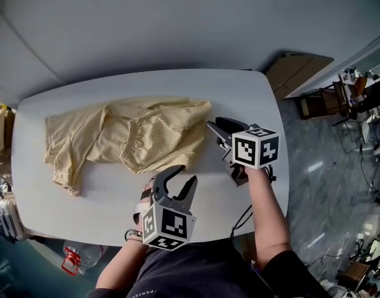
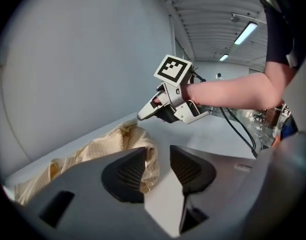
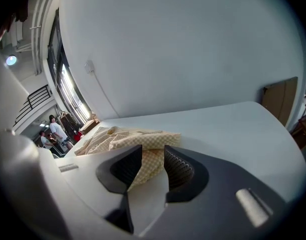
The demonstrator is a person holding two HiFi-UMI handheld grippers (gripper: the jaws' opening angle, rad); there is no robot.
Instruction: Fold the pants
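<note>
The yellow checked pants (image 1: pixel 149 132) lie crumpled on the white table (image 1: pixel 252 98). Their long axis runs from 9 to 3 o'clock in the head view, and which end is the waist I cannot tell. Your right gripper (image 1: pixel 216 130) stands just beside their 3 o'clock edge, jaws apart, holding nothing, with the cloth at 9 o'clock from it. Your left gripper (image 1: pixel 180 180), also parted and empty, is near their 5 o'clock corner. Both seem about equally near.
</note>
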